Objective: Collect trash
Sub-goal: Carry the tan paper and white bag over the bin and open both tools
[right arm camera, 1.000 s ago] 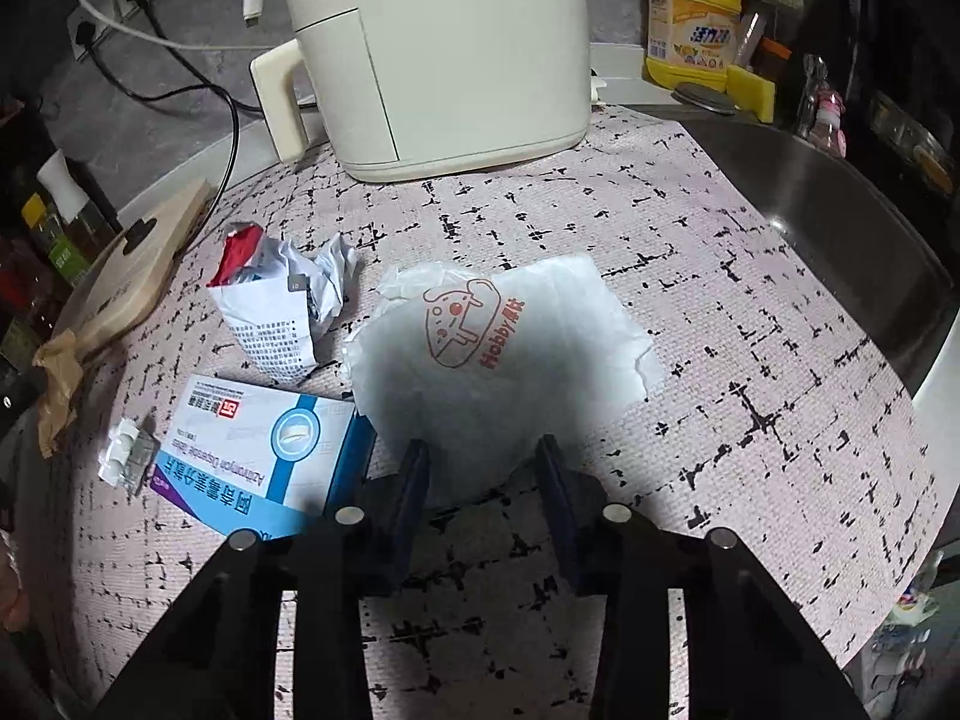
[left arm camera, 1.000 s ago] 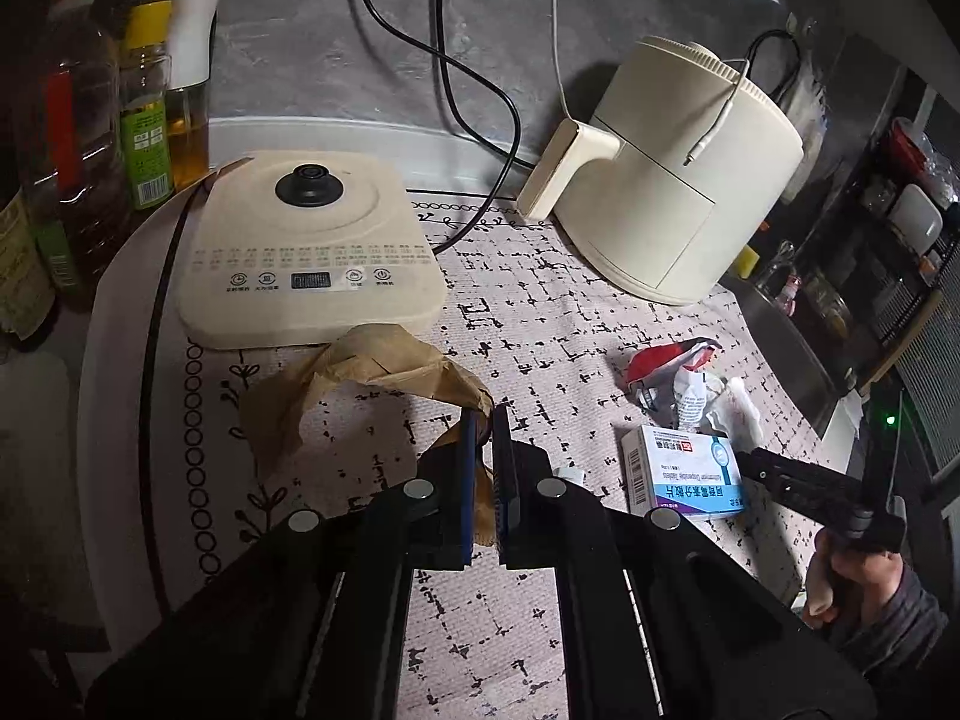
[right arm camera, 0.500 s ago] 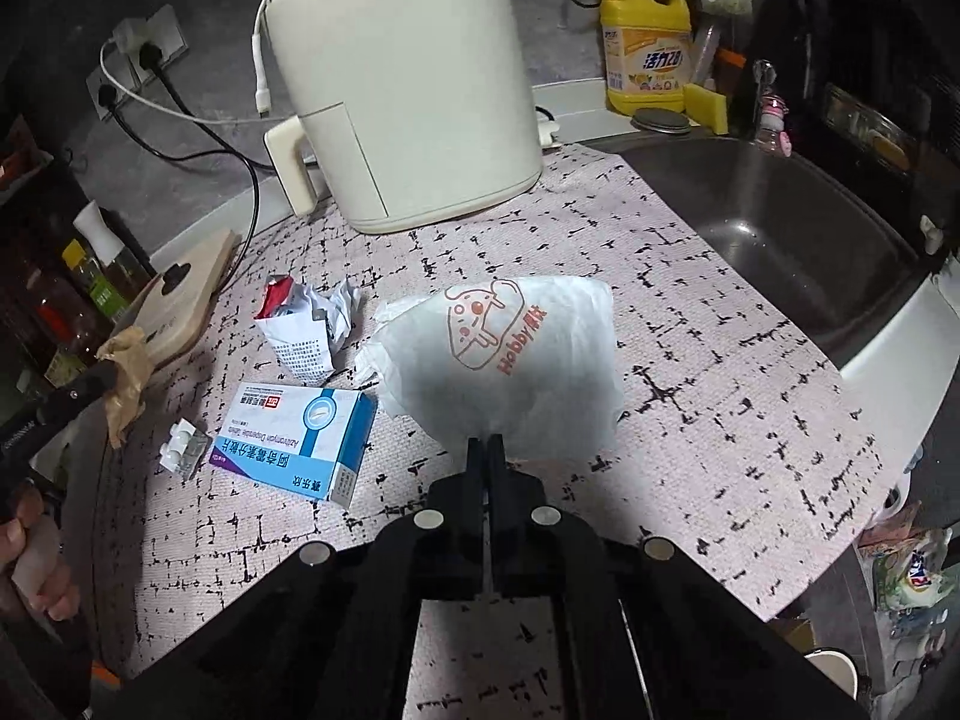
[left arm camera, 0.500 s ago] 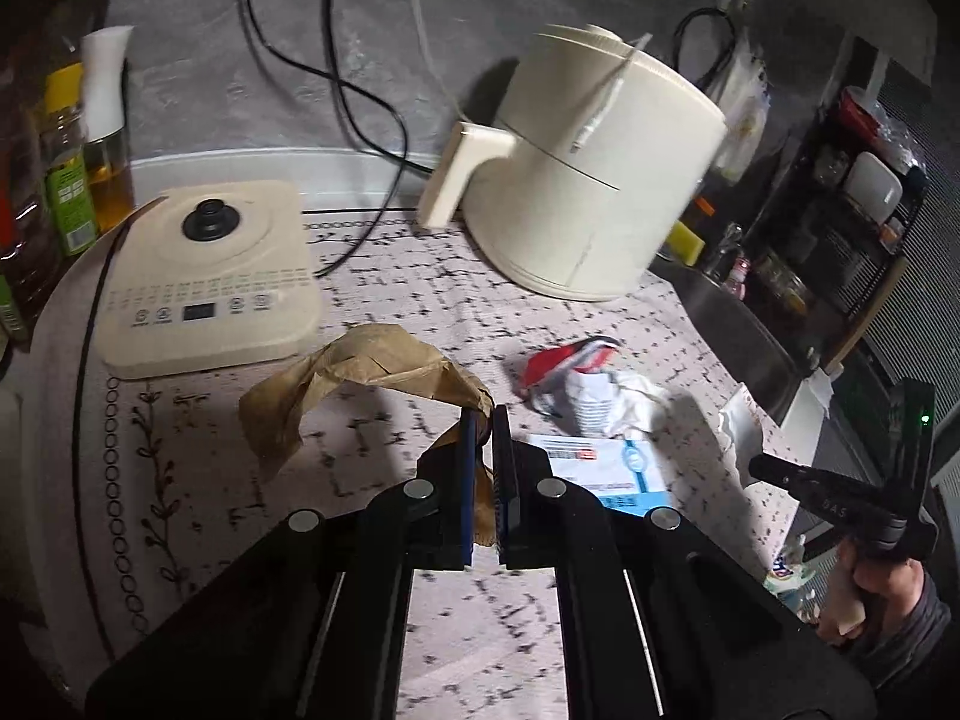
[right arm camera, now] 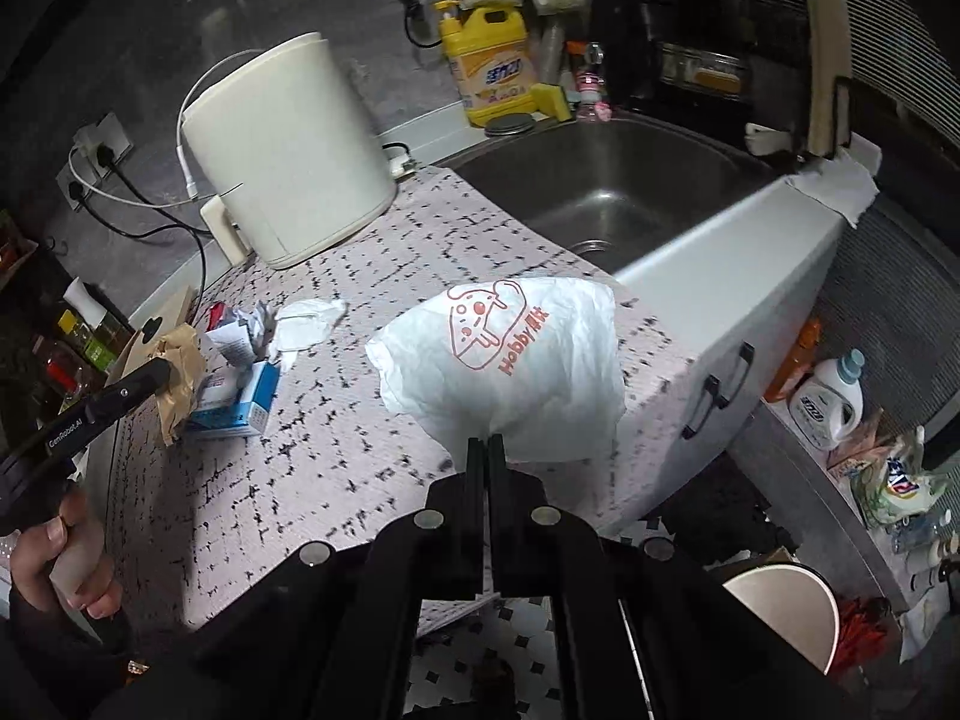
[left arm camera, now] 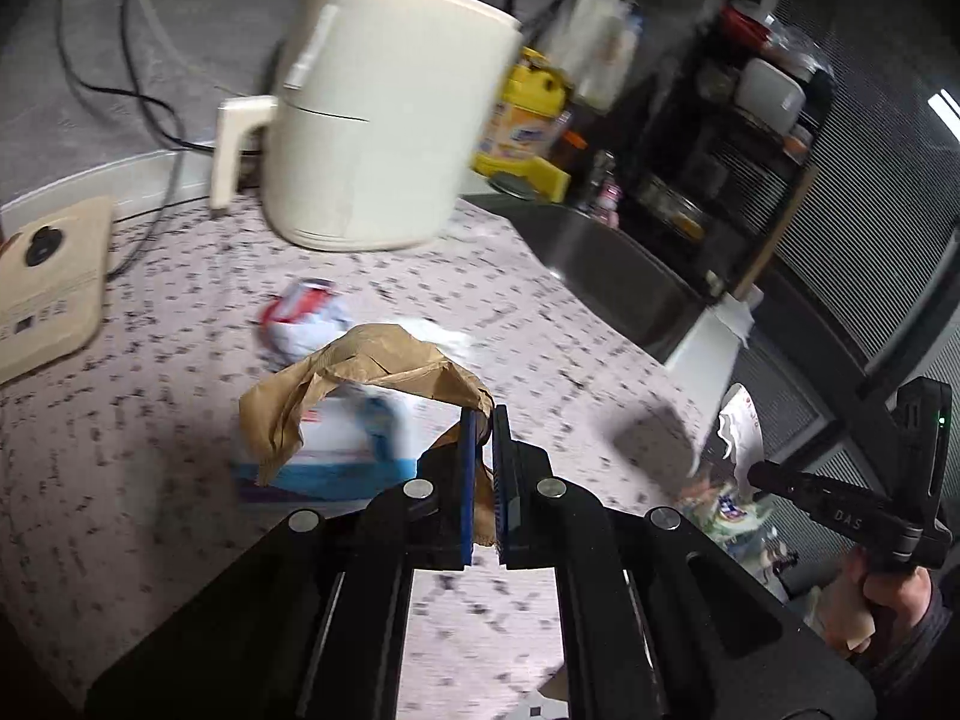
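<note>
My left gripper (left arm camera: pixel 485 420) is shut on a crumpled brown paper (left arm camera: pixel 360 369) and holds it above the counter, over a blue and white box (left arm camera: pixel 336 450). My right gripper (right arm camera: pixel 487 443) is shut on a white plastic bag (right arm camera: pixel 516 360) with a red print, lifted beyond the counter's front edge. The brown paper also shows in the right wrist view (right arm camera: pixel 180 372), beside the box (right arm camera: pixel 240 402). A crumpled red and white wrapper (right arm camera: pixel 240 330) and a white tissue (right arm camera: pixel 306 324) lie on the counter.
A cream air fryer (right arm camera: pixel 288 144) stands at the back of the patterned counter (right arm camera: pixel 336 456). A steel sink (right arm camera: pixel 612 192) lies to the right with a yellow detergent jug (right arm camera: pixel 492 72) behind it. A white bin (right arm camera: pixel 786 606) stands on the floor below.
Both grippers have lifted and swung right, away from the counter, carrying the brown paper and the white bag. The right gripper closed on the bag a second ago.
</note>
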`<state>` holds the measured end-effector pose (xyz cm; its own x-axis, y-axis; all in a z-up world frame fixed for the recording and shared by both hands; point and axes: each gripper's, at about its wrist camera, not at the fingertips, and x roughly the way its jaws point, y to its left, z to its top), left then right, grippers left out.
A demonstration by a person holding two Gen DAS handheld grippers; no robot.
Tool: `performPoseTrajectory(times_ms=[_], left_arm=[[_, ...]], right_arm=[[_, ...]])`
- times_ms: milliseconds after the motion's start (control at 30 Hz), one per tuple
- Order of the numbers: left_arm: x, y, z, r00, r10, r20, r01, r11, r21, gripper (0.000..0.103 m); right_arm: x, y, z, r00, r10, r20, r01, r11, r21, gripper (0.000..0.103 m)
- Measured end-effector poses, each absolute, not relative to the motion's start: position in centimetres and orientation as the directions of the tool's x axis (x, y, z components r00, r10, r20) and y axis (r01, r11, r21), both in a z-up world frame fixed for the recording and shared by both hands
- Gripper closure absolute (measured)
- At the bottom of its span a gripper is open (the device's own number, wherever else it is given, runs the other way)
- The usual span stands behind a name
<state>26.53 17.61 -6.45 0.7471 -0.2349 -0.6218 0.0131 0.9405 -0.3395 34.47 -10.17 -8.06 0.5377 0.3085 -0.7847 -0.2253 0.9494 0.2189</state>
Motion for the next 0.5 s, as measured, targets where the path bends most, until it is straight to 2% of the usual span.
performPoseTrajectory(times_ms=[500], left_arm=[[27.6, 0.4, -7.9, 0.616, -0.440, -0.654, 0.262, 0.897, -0.357, 0.097]], right_arm=[[28.6, -25.7, -10.3, 0.527, 0.179, -0.831, 0.018, 0.975, 0.221, 0.101]])
